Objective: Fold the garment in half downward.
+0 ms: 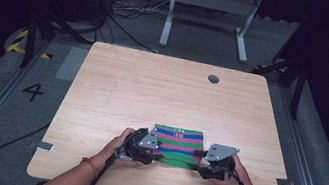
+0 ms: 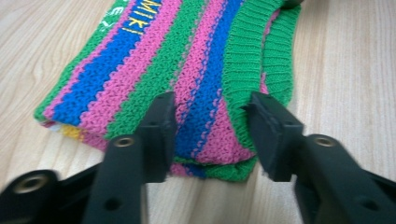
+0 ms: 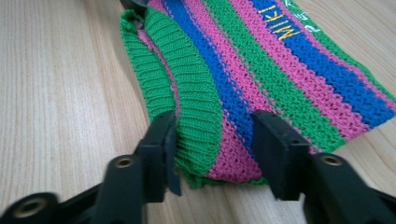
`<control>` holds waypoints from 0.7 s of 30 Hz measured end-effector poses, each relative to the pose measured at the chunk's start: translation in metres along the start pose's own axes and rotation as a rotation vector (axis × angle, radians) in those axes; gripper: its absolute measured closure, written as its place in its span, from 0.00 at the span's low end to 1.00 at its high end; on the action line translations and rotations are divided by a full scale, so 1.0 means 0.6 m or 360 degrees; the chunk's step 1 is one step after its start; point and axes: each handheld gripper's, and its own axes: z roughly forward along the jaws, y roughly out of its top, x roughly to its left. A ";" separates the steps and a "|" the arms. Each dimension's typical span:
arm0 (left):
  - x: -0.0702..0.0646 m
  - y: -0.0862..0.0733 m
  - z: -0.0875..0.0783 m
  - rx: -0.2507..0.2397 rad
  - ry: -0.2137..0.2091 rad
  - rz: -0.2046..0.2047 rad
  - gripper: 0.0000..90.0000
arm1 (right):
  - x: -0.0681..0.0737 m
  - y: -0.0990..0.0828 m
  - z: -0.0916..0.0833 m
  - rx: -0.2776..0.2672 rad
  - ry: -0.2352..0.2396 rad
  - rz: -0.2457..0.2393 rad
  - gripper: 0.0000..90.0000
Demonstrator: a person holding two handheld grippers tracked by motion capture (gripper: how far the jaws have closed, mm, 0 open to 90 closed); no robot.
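A folded knit garment [image 1: 178, 145] with green, pink and blue stripes and yellow lettering lies near the table's front edge. My left gripper [image 1: 158, 153] is at its near left corner, held in a hand. In the left gripper view the gripper [image 2: 212, 123] is open, its jaws straddling the garment [image 2: 140, 70] where the green ribbed hem folds over. At the near right corner, my right gripper [image 1: 200, 162] is held the same way. The right gripper view shows that gripper [image 3: 217, 140] open too, astride the ribbed hem of the garment [image 3: 280, 79].
The wooden table [image 1: 153, 85] has a round cable hole [image 1: 213, 79] at the back right. Beyond it, a white desk frame [image 1: 211, 9] and loose cables [image 1: 130, 13] lie on the grey floor. A "4" [image 1: 33, 91] is marked on the floor at left.
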 end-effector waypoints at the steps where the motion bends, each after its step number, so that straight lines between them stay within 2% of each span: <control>1: 0.002 0.000 -0.003 -0.0005 0.0009 -0.0016 0.48 | 0.000 0.001 -0.002 0.0005 -0.0014 -0.0007 0.48; 2: 0.005 0.001 -0.006 -0.0016 0.0006 -0.0036 0.43 | -0.001 0.001 -0.004 0.0007 -0.0022 -0.0005 0.46; 5: 0.012 0.001 -0.018 -0.0029 0.0089 -0.0079 0.35 | -0.008 0.002 -0.014 -0.0019 -0.0068 0.0013 0.41; 6: 0.012 0.001 -0.018 -0.0029 0.0089 -0.0079 0.34 | -0.008 0.002 -0.014 -0.0019 -0.0068 0.0013 0.41; 7: 0.012 0.002 -0.023 -0.0031 0.0120 -0.0092 0.34 | -0.011 0.002 -0.018 -0.0028 -0.0078 0.0035 0.39; 8: 0.013 0.002 -0.030 -0.0032 0.0151 -0.0084 0.32 | -0.017 0.003 -0.025 -0.0037 -0.0126 0.0051 0.36; 9: 0.015 0.003 -0.038 -0.0053 0.0158 -0.0094 0.31 | -0.018 0.004 -0.028 -0.0039 -0.0135 0.0057 0.35; 11: 0.017 0.004 -0.042 -0.0044 0.0170 -0.0096 0.30 | -0.020 0.004 -0.032 -0.0043 -0.0144 0.0062 0.35; 12: 0.018 0.005 -0.047 -0.0012 0.0208 -0.0086 0.30 | -0.022 0.006 -0.036 -0.0042 -0.0153 0.0062 0.34; 16: 0.022 0.003 -0.066 0.0069 0.0215 -0.0051 0.26 | -0.025 0.009 -0.053 -0.0037 -0.0184 0.0049 0.30; 21: 0.027 -0.014 -0.092 0.0152 0.0252 -0.0064 0.24 | -0.029 0.004 -0.071 0.0005 -0.0213 0.0044 0.29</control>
